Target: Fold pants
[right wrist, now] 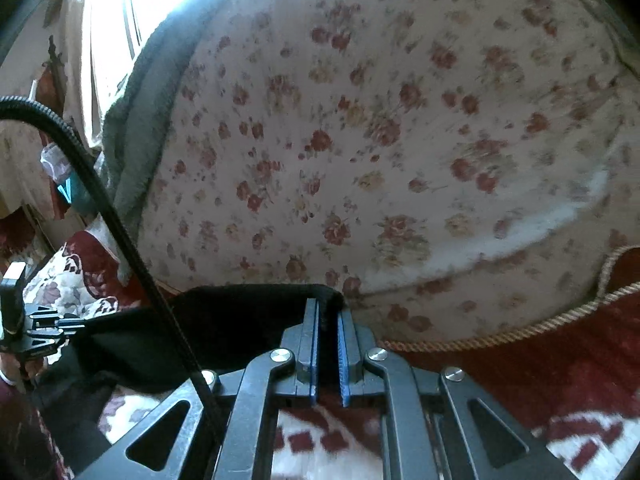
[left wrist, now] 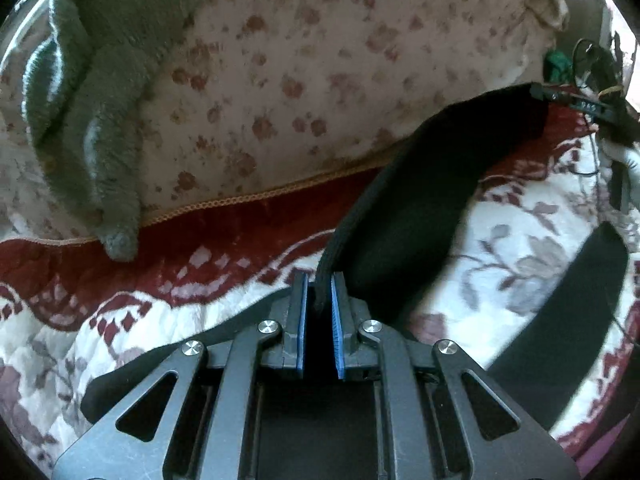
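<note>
Left wrist view shows our left gripper [left wrist: 319,300] and right gripper [right wrist: 328,328] jaws each pinching the black pants [left wrist: 420,208] hem, so we should lift evenly, keeping the edge taut over the bed [left wrist: 140,328].

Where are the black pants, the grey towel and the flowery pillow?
black pants [left wrist: 420,200]: left wrist view, broad lifted cloth.
grey towel [left wrist: 100,100]: left wrist view, fuzzy middle.
flowery pillow [right wrist: 380,140]: right wrist view, front face.

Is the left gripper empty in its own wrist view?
No, the left gripper is shut on an edge of the black pants.
</note>
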A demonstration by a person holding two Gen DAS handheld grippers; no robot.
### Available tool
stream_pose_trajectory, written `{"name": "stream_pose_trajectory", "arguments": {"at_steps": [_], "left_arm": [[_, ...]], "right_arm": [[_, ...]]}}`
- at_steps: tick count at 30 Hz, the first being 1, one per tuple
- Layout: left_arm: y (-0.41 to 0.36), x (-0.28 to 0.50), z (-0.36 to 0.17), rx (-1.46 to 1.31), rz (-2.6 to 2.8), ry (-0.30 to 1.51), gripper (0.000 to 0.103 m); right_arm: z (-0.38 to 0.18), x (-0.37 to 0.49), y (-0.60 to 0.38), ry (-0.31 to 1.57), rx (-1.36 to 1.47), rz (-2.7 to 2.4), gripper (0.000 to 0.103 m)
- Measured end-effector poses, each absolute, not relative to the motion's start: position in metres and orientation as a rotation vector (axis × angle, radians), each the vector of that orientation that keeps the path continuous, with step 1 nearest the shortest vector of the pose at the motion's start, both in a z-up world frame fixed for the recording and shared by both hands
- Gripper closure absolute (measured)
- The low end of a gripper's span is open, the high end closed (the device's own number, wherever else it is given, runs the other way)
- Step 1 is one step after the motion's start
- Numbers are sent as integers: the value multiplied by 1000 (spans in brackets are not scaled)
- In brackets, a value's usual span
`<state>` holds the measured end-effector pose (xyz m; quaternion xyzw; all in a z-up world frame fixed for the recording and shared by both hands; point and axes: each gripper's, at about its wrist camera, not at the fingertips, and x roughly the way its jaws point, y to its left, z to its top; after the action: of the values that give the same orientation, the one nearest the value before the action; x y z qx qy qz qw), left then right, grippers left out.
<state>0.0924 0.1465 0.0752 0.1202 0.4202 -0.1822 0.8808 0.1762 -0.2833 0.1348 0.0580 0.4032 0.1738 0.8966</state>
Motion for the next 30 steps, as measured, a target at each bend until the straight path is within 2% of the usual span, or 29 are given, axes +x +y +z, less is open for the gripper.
{"name": "stream_pose_trajectory", "arguments": {"at_steps": [5,10,14,15,21,24,26,28,30], "left_arm": [[139,39,98,230,-401,820,99],[136,-12,110,188,-421,765,99],[132,-33,104,184,-406,787,99],[133,-38,104,175,-395,787,99],[152,-52,100,2,-389,840,98],[163,-47,93,-135,-361,879,88],[167,-44,87,-200,-338,895,75],[170,-42,80,-268,-318,910,66],[173,-39,75,-312,-306,922,65]], "right_arm": [[157,139,-303,812,158,343,96],[163,87,-327,817,187,322,96],[159,54,-339,830,212,301,96],[160,48,-342,824,219,296,101],[167,-6,-362,793,303,296,101],[152,-26,-365,856,323,286,101],[143,-35,-370,889,415,302,98],[132,-37,-374,927,498,284,88],[118,-34,-379,977,564,256,77]]}}
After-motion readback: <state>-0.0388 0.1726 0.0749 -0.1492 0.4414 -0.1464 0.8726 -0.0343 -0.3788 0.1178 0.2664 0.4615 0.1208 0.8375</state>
